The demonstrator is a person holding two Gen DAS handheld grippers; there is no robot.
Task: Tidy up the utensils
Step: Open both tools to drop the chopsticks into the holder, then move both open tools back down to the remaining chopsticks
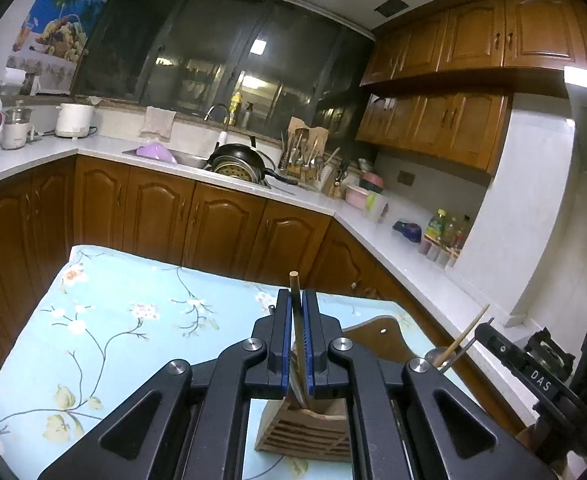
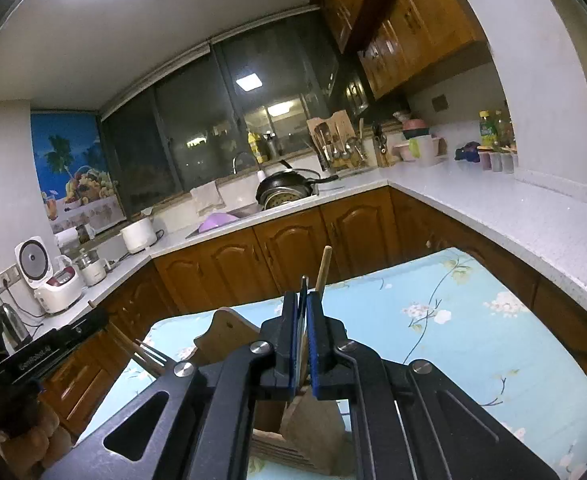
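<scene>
My left gripper [image 1: 297, 295] is shut on a slim utensil [image 1: 293, 278] with a wooden top end. Its lower part runs down into a slotted wooden holder [image 1: 301, 434] right under the jaws. My right gripper [image 2: 302, 295] is shut on a thin dark utensil [image 2: 303, 282], and a wooden stick [image 2: 325, 266] rises just beside it. The same holder [image 2: 317, 420] sits under these jaws too. Each gripper shows in the other's view: the right gripper [image 1: 483, 327] at the right edge, the left gripper [image 2: 101, 316] at the left. The holder stands on a table with a blue floral cloth [image 1: 133, 340].
The holder's tall wooden back [image 2: 221, 332] rises between the two grippers. Wooden cabinets and a white counter [image 1: 393, 240] wrap around beyond the table. The counter carries a sink with pans [image 1: 239, 162], a utensil rack [image 1: 307, 152], bottles [image 1: 445, 236] and rice cookers [image 2: 57, 280].
</scene>
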